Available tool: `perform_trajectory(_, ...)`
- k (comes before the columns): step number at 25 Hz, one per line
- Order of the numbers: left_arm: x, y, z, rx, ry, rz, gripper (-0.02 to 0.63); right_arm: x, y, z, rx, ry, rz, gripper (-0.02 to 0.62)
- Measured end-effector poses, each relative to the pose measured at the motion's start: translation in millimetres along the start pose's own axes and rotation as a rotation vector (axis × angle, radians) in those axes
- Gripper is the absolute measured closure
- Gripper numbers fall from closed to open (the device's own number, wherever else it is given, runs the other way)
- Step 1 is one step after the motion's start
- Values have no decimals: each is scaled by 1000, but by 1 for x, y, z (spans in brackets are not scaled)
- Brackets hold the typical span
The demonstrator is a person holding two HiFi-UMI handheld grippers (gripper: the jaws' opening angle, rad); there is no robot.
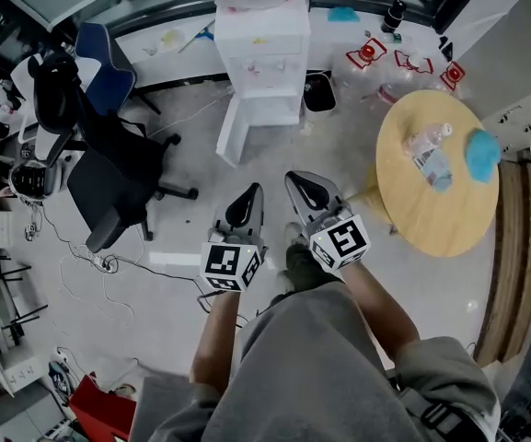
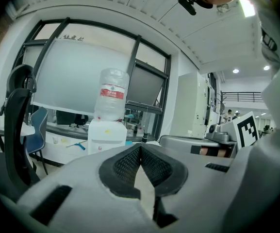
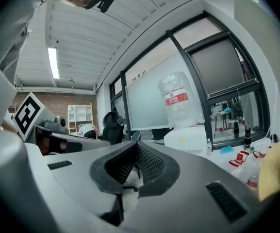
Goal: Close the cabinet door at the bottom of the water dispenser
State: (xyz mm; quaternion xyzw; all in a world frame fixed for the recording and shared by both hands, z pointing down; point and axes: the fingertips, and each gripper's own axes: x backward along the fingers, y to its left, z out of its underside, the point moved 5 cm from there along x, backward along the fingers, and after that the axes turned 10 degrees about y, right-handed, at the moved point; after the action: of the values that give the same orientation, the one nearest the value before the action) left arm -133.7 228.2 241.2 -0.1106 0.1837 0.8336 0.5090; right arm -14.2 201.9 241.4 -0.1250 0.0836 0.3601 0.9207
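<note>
A: How do the claws stand?

B: Both are closed and hold nothing. In the left gripper view the left claw (image 2: 140, 148) has its two black pads meeting at the tips, with only a narrow wedge of floor showing below the contact. The right gripper view shows the same for the right claw (image 3: 137, 152): pads together, nothing between them.

A: And where are they?

B: In the head view they sit side by side over the floor in front of the person. Their tips point ahead, near each other but apart.

A: Where is the door?

B: The door (image 1: 230, 129) is straight ahead of the left claw's tips and well apart from both claws. It stands open, swung out to the left from the foot of the dispenser (image 1: 260, 49). Neither claw touches it.

A: Do the claws' own views show the dispenser?

B: Yes. It rises beyond the closed tips in each one, white, with the jug (image 2: 113, 93) upright on top.

A: What lies around the claws?

B: A black bin (image 1: 318, 92) stands ahead of the right claw, just beside the dispenser's right side. A black chair (image 1: 109, 168) is off to the left of the left claw. A round table (image 1: 431, 219) is to the right of the right claw. A bottle (image 1: 428, 145) and a blue cloth (image 1: 482, 155) lie on it.
</note>
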Motion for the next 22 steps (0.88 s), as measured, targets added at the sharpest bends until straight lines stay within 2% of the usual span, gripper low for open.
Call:
perform_trajectory(9, -52, 24, -21, 7, 40, -19, 598, -44, -45, -10, -23, 23, -30, 586)
perform_trajectory(16, -79, 38, -30, -2, 73, -24, 598, -69, -70, -15, -48, 25, -23, 584)
perform_trajectory(22, -94, 68, -28, -2, 94, -37, 598, -96, -81, -9, -67, 41, -4, 586)
